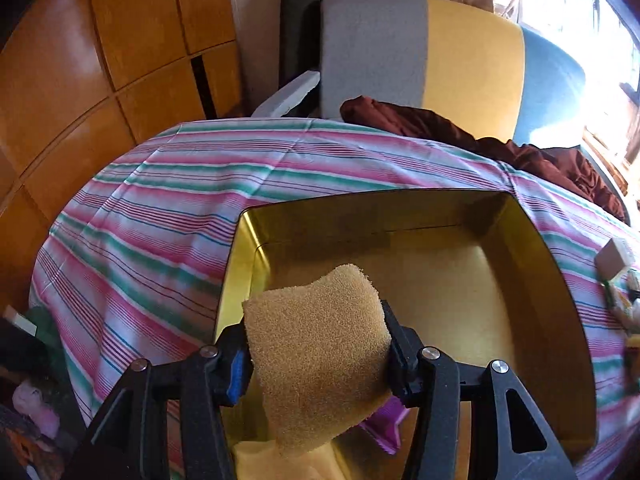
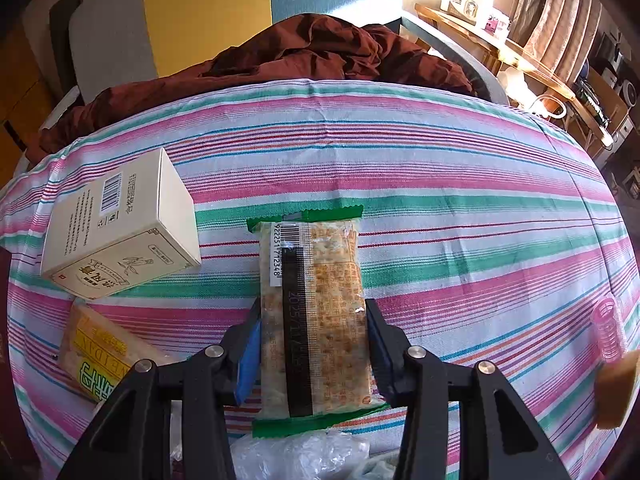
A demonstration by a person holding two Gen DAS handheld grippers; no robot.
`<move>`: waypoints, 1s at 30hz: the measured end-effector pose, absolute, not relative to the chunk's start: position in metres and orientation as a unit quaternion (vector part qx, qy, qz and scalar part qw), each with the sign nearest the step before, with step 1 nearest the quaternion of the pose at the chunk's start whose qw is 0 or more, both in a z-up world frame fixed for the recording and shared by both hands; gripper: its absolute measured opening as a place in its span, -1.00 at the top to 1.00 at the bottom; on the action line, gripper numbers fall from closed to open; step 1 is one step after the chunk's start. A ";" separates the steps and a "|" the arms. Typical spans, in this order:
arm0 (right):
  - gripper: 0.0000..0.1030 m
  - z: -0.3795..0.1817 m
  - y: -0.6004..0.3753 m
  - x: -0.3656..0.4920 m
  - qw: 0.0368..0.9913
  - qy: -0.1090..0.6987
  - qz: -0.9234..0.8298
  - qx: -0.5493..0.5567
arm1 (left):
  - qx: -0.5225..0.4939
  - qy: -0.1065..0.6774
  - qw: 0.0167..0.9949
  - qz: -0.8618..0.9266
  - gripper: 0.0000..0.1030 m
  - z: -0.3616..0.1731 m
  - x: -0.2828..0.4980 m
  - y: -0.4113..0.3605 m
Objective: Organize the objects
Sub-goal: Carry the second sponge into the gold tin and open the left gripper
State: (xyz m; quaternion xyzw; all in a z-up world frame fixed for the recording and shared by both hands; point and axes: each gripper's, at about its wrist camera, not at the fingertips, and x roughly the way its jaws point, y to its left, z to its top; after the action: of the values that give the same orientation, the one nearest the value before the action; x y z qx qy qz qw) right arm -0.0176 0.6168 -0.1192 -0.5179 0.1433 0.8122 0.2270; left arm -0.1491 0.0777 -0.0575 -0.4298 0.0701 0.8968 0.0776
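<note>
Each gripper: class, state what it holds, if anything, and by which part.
The left gripper clamps the tan sponge across its middle, over the gold tin. The right gripper grips the cracker packet by its long sides, near its lower half.
</note>
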 end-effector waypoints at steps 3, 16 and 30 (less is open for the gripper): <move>0.10 -0.119 0.617 -0.017 0.227 0.143 0.813 -0.517 | -0.436 0.078 0.068 0.894 -0.08 -0.070 -0.155 0.073; 0.10 -0.118 0.617 -0.018 0.228 0.143 0.813 -0.516 | -0.441 0.061 0.051 0.894 -0.26 -0.078 -0.160 0.062; 0.11 -0.107 0.616 -0.018 0.240 0.146 0.821 -0.498 | -0.407 0.036 0.051 0.911 -0.47 -0.051 -0.129 0.056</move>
State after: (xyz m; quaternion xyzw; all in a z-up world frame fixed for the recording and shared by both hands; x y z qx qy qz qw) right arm -0.0177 0.6160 -0.1073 -0.4977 0.1459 0.8206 0.2400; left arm -0.1290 0.0561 -0.0512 -0.4071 0.0365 0.9112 0.0507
